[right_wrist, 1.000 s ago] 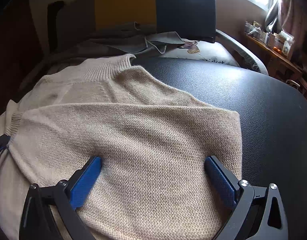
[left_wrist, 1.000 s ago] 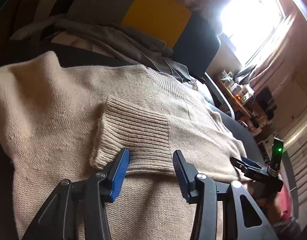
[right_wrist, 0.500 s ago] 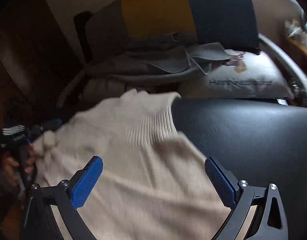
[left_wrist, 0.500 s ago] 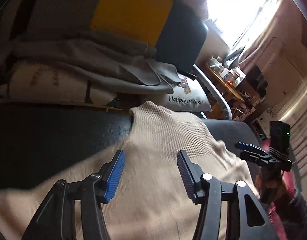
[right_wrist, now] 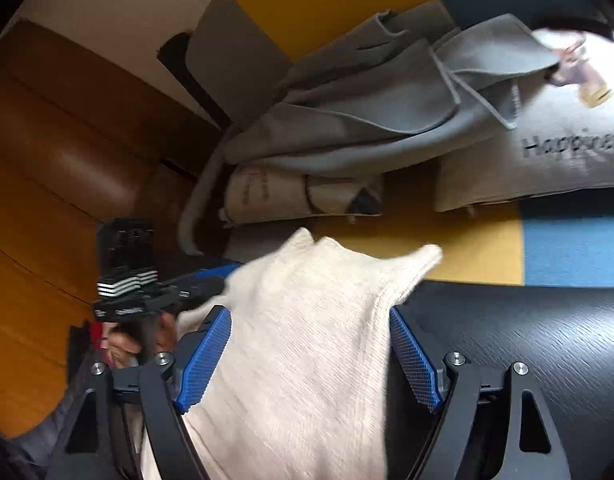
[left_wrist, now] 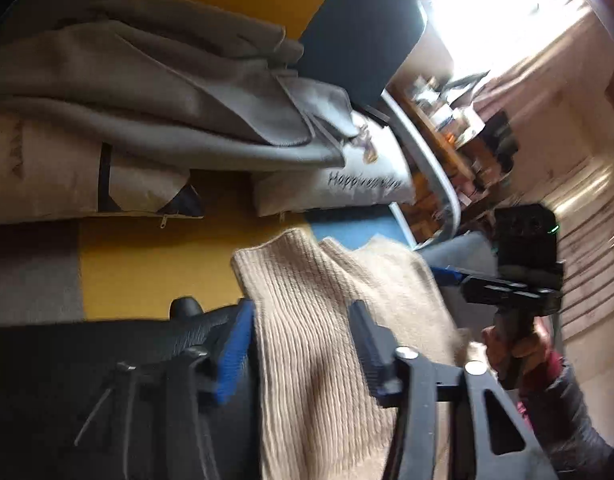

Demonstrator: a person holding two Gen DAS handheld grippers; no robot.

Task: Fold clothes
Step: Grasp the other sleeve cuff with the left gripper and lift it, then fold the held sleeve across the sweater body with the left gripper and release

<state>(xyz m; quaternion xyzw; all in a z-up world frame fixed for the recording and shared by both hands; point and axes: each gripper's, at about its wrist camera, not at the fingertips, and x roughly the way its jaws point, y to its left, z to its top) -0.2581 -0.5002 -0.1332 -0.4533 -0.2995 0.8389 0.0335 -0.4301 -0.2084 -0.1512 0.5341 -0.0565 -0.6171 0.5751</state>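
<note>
A beige knit sweater (left_wrist: 307, 280) lies on the black table (left_wrist: 67, 360), and its ribbed collar rises at the far edge. In the left wrist view my left gripper (left_wrist: 303, 344) has the collar between its blue pads. Its jaws are closing and the pads touch the knit on both sides. In the right wrist view my right gripper (right_wrist: 307, 344) straddles a bunched shoulder of the sweater (right_wrist: 307, 300). Those jaws are closing too, and the fabric fills the gap from pad to pad. A person's hand (left_wrist: 511, 344) holds the right tool, and another hand (right_wrist: 135, 340) holds the left.
Beyond the table (right_wrist: 527, 340) is a yellow, blue and grey seat (left_wrist: 147, 272). On it lie a heap of grey clothes (left_wrist: 167, 92) and a pale "Happiness" pillow (right_wrist: 547, 152). A cluttered shelf (left_wrist: 447, 120) stands under the bright window, and brown panels (right_wrist: 47, 160) are on the left.
Both grippers slid up the sweater from its body to the collar end at the table's far edge. Both pairs of jaws narrowed around the fabric, which now bunches upward between them.
</note>
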